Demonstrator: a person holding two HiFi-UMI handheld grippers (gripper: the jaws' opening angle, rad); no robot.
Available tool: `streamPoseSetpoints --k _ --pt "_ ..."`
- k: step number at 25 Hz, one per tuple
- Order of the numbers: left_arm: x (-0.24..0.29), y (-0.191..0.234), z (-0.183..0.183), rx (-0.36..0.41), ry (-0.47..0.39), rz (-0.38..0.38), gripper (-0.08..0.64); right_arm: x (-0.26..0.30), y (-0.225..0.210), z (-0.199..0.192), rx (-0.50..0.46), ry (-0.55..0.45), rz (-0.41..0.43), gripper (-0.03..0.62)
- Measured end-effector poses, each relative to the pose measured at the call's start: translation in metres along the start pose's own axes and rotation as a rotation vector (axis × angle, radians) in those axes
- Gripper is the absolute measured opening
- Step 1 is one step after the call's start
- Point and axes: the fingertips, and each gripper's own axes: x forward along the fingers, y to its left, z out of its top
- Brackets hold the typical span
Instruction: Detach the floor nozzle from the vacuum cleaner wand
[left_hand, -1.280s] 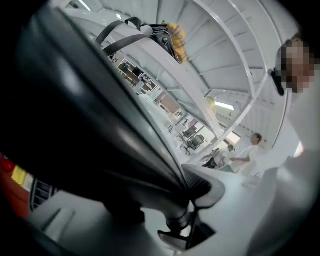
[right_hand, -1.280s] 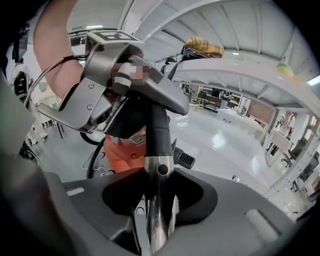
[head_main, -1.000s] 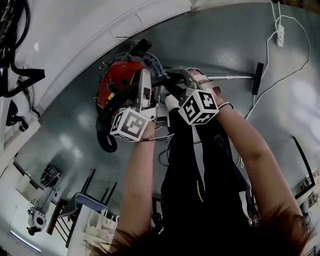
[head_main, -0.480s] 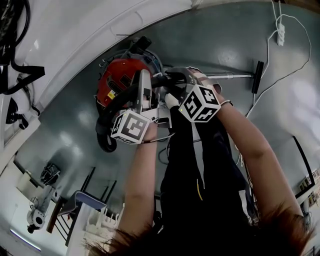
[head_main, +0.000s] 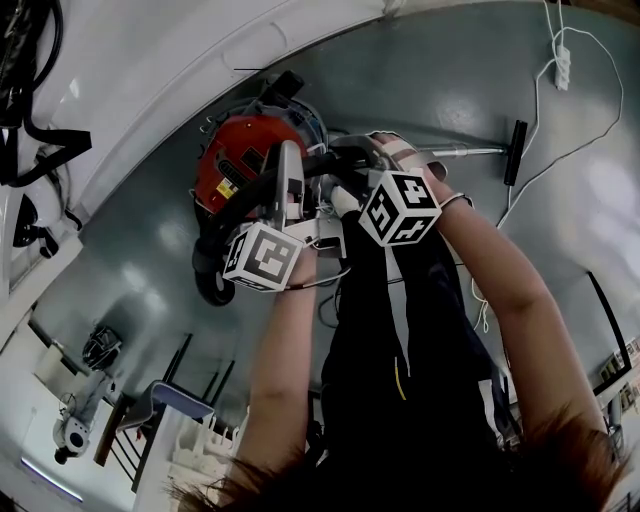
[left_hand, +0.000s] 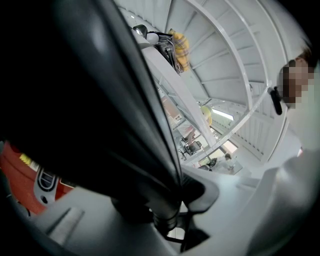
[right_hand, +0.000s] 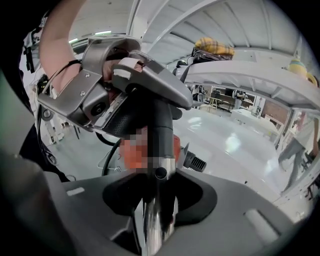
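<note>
The glossy grey floor (head_main: 450, 80) spreads out beneath the person. On it sits the round red plastic vacuum canister (head_main: 235, 165), with its thick black hose (head_main: 225, 215) looping up off the left side. From the handle end the slim chrome metal wand (head_main: 465, 152) runs away to the right, low along the floor. The flat black bar-shaped floor nozzle (head_main: 515, 155) is still fitted crosswise on its far tip, well apart from both hands. The left gripper (left_hand: 170, 215) is clamped partway closed around a fat black tube. It looks like the hose or the bent grip above it, though that view is too dark and close to be sure which. The right gripper (right_hand: 157, 200) has its jaws pinched onto the chrome tube just below the black plastic collar (right_hand: 157, 145), and they have just tightened slightly. To my eye this is only the bracing stage, since both grips are at the handle end and nothing has been loosened. Next, I would expect one gripper to move down the wand to the nozzle's neck and steady the tube there. The other could then work the nozzle off, pressing any catch first.
</note>
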Motion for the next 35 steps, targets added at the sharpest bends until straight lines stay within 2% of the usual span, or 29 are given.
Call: streamPoseSetpoints --k 3,6,9,11,13,16,18,20,23,24,25,27,28,31,35 --pt "-0.002 -0.004 0.003 0.003 0.001 0.005 0.118 -0.003 0.001 0.005 0.034 -0.062 0.046 0.155" --pt "-0.003 -0.007 0.006 0.012 0.011 0.001 0.117 -0.007 -0.001 0.011 0.045 -0.124 0.039 0.153" --pt "-0.005 -0.006 0.01 0.068 0.031 -0.051 0.117 -0.007 -0.001 0.018 0.056 -0.156 0.03 0.153" --pt "-0.006 -0.009 0.014 0.073 0.039 -0.075 0.115 -0.006 0.0 0.022 0.06 -0.165 0.031 0.153" --pt "-0.006 -0.003 0.017 0.044 0.036 -0.026 0.114 -0.001 0.002 0.023 0.058 -0.152 0.025 0.152" --pt "-0.008 0.017 0.015 -0.067 0.042 0.142 0.112 0.008 0.003 0.021 0.048 -0.113 -0.025 0.152" --pt "-0.007 0.021 0.016 -0.101 0.043 0.184 0.109 0.01 0.002 0.019 0.052 -0.113 -0.061 0.151" --pt "-0.006 0.013 0.018 -0.05 0.047 0.11 0.11 0.007 0.002 0.019 0.065 -0.143 -0.03 0.152" --pt "-0.009 -0.006 0.026 0.061 0.052 -0.076 0.11 -0.001 0.005 0.021 0.083 -0.19 0.088 0.152" --pt "-0.009 -0.007 0.033 0.065 0.038 -0.082 0.11 -0.001 0.002 0.017 0.084 -0.177 0.086 0.152" --pt "-0.01 -0.003 0.045 0.055 0.005 -0.05 0.111 -0.001 -0.004 0.008 0.087 -0.144 0.055 0.15" --pt "-0.014 0.011 0.073 0.01 -0.075 0.018 0.11 -0.001 -0.015 -0.02 0.098 -0.06 -0.024 0.15" --pt "-0.015 0.017 0.081 -0.018 -0.092 0.017 0.11 -0.003 -0.017 -0.031 0.103 -0.031 -0.044 0.152" --pt "-0.017 0.03 0.074 -0.051 -0.062 0.019 0.11 -0.004 -0.015 -0.038 0.096 -0.004 -0.038 0.151" --pt "-0.016 0.032 0.05 0.03 -0.023 0.049 0.112 0.001 -0.004 -0.033 0.092 -0.008 -0.012 0.152"
